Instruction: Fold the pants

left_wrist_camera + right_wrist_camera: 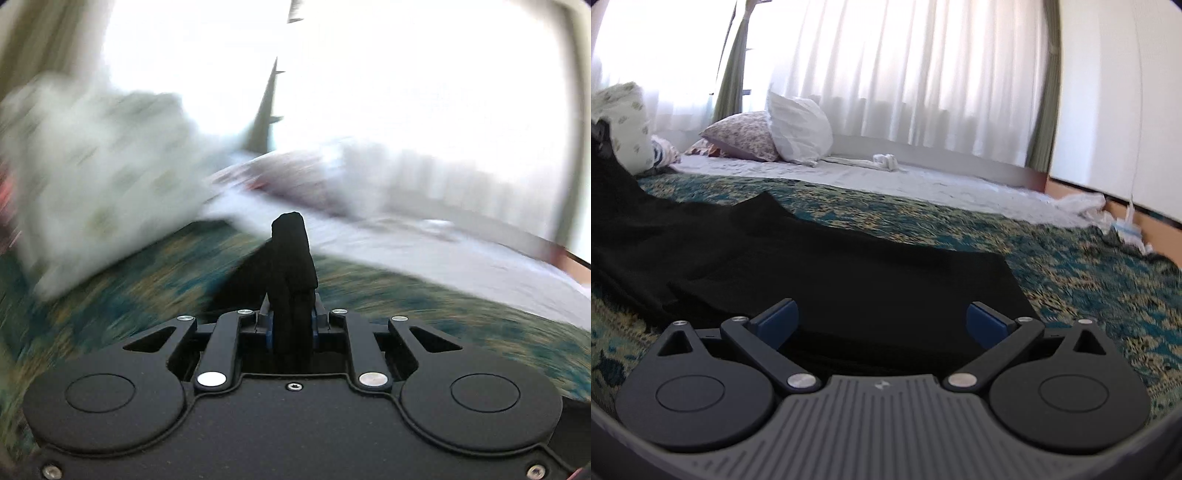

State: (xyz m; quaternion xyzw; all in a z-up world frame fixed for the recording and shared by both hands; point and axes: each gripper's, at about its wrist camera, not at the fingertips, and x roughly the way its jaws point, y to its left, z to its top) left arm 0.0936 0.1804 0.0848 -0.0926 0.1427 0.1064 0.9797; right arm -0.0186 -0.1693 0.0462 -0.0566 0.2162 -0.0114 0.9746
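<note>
Blur smears most of the left wrist view, but the centre stays sharp: the left gripper (291,328) has its jaws drawn together on a bunched fold of the black pants (291,258), which stands up from between the blue pads toward the middle of the frame. Behind it a teal and tan patterned bedspread (110,295) fills the lower half, a pale patterned pillow (92,184) sits at the left, and a white sheet (424,254) runs across the right under a bright window.

Right wrist view is clear. The right gripper (882,321) has its two blue-padded fingers (777,319) spread wide apart, holding nothing, just above the near edge of the pants (812,266). The black cloth lies spread on the bedspread (1089,266) across the lower left and centre of the frame, and one part rises toward the upper left edge. Farther back, a floral pillow (742,136) and a white pillow (799,127) lean together on the white sheet (886,181), in front of sheer white curtains (905,74).
</note>
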